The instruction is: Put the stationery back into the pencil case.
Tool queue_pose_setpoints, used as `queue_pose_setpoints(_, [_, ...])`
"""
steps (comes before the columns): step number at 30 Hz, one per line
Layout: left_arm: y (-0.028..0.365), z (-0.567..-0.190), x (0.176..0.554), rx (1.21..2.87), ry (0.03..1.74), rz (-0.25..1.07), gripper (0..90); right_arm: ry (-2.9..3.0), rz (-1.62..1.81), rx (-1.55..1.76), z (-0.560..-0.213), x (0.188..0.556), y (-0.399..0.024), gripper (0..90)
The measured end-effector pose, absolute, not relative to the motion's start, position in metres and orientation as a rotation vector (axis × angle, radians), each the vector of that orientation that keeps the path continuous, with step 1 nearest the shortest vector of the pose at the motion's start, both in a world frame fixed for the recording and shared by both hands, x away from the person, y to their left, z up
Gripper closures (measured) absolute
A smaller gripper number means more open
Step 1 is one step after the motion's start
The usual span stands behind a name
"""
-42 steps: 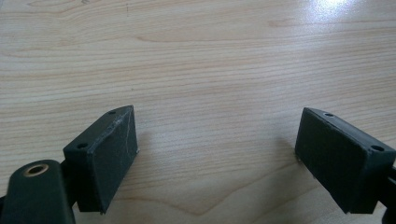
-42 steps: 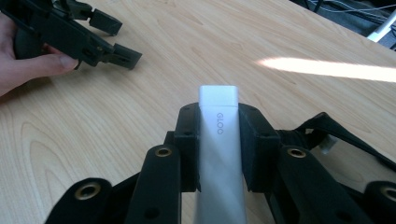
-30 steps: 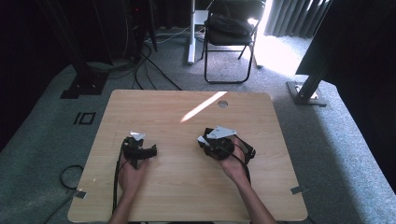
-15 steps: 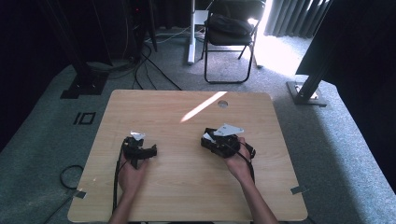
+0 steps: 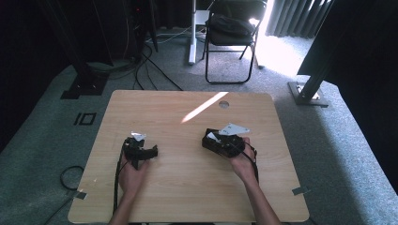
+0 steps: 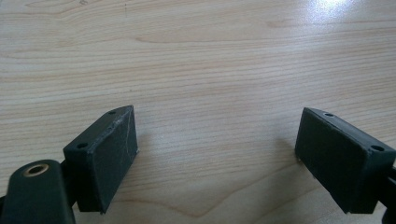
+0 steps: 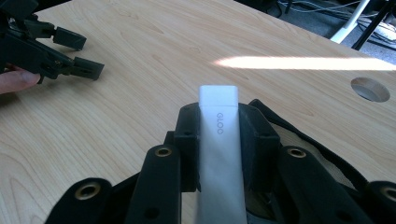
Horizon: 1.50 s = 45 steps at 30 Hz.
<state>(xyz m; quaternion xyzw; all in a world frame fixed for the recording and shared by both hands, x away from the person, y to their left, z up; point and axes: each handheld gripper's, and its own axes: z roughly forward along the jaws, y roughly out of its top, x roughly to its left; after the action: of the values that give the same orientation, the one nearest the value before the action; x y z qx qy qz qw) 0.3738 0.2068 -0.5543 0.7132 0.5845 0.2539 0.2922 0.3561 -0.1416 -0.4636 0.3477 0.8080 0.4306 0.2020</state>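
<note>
The white GLOO stick (image 7: 218, 154) sits clamped between the jaws of the right gripper (image 7: 218, 140), its square end poking out past the jaw tips and pointing across the wooden bench (image 5: 187, 197). Just beyond that end, a bright strip of sunlight (image 7: 303, 63) crosses the wood, with a round cable hole (image 7: 370, 88) near it. Well apart from the stick, off to its left in the right gripper view, the left gripper (image 5: 141, 151) rests with jaws spread wide and nothing between them, bare wood showing in the gap.
</note>
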Motion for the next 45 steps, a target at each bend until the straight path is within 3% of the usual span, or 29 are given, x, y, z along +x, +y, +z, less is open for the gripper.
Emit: queue_pose_setpoints(45, [0.207, -0.554, 0.374, 1.902, 1.557, 0.676, 13.3, 2.189, 1.211, 1.045, -0.466, 0.369, -0.185, 71.3])
